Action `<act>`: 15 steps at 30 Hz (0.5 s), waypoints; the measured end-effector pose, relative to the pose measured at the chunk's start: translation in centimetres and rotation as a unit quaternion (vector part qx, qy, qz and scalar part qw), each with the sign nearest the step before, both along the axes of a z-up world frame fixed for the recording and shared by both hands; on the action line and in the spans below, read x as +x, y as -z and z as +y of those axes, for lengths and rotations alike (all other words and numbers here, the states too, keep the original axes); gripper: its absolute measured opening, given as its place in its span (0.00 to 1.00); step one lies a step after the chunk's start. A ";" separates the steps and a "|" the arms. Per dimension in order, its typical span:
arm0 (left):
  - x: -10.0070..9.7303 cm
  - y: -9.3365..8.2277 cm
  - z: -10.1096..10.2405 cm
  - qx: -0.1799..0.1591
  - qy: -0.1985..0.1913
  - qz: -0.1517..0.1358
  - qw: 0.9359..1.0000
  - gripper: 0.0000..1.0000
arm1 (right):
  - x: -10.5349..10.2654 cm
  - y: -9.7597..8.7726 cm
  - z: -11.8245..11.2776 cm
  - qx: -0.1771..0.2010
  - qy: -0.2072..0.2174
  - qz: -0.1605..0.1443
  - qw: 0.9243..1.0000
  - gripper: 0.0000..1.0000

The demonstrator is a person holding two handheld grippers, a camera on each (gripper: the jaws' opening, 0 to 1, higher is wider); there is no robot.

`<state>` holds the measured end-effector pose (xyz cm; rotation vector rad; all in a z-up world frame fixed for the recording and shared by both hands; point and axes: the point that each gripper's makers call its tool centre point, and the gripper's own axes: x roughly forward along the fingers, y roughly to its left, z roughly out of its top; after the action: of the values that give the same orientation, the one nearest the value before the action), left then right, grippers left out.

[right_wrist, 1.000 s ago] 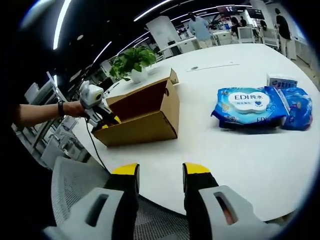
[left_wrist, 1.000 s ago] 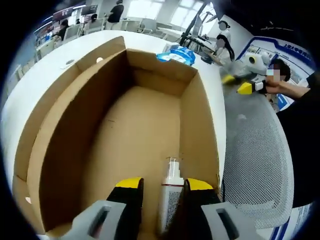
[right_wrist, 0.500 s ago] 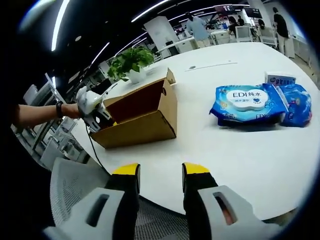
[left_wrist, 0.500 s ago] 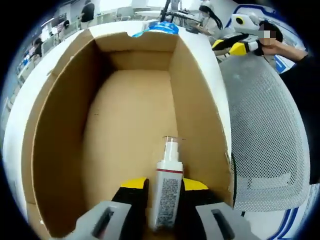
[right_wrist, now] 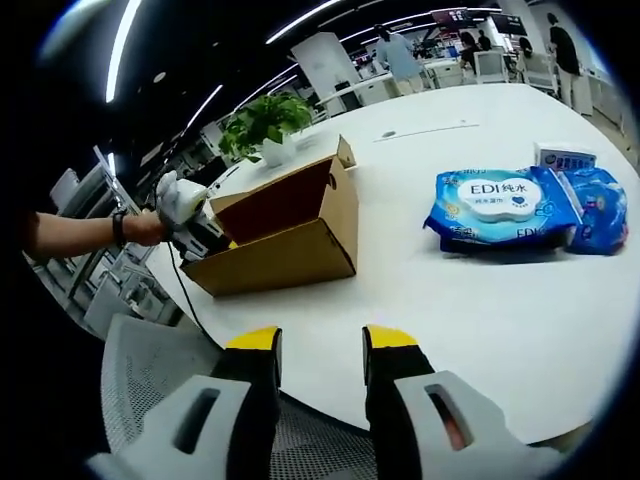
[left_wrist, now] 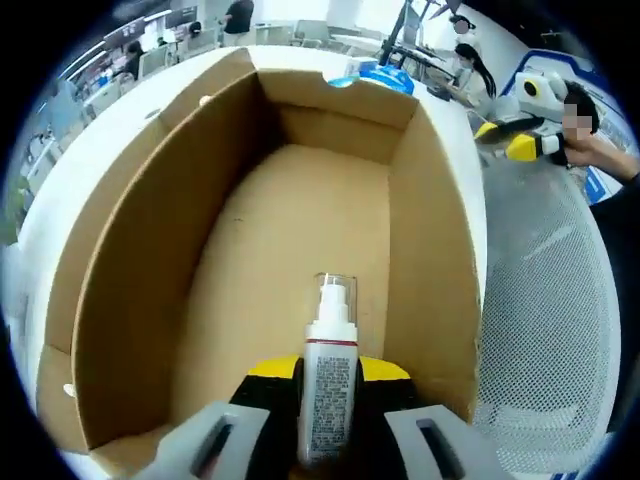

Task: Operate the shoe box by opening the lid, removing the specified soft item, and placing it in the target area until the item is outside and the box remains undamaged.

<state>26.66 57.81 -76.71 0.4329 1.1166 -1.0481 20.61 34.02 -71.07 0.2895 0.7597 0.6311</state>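
Seen from the right gripper view and going left to right: a person's forearm reaches to the left hand-held gripper (right_wrist: 190, 222) at the near end of the open cardboard shoe box (right_wrist: 290, 225), then comes bare white surface (right_wrist: 420, 260), then the blue wipes packs (right_wrist: 500, 210) far right, well apart from the box. A potted plant (right_wrist: 265, 125) stands behind the box.

In the left gripper view the left hand-held gripper (left_wrist: 328, 375) has its yellow-tipped jaws narrowed to the white pump bottle (left_wrist: 330, 385), one at each side of the body, where a second ago the bottle lay beside one jaw with the jaws wide. The bottle lies inside the box, near the right wall, nozzle pointing toward the far end. That reads as the grasp now made, so lifting it clear of the walls is the likely next step.

The right hand-held gripper (right_wrist: 318, 350) hangs over the surface edge, jaws apart and holding nothing
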 end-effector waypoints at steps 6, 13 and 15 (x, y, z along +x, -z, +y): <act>0.9 -1.9 -0.5 -0.047 -0.052 -0.002 0.998 0.20 | 0.2 -0.2 -0.1 0.007 0.003 -0.003 1.000 0.28; 1.5 -3.8 -1.1 -0.083 -0.077 -0.008 0.994 0.20 | 0.3 -0.5 0.1 0.008 -0.006 -0.007 1.000 0.28; 1.5 -4.1 -1.4 -0.090 -0.078 -0.008 0.993 0.20 | 0.5 -0.6 0.2 0.008 -0.009 -0.008 1.000 0.28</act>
<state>28.21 56.38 -72.56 0.2063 1.0142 -0.9946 21.07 34.22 -70.49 0.2927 0.7423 0.6563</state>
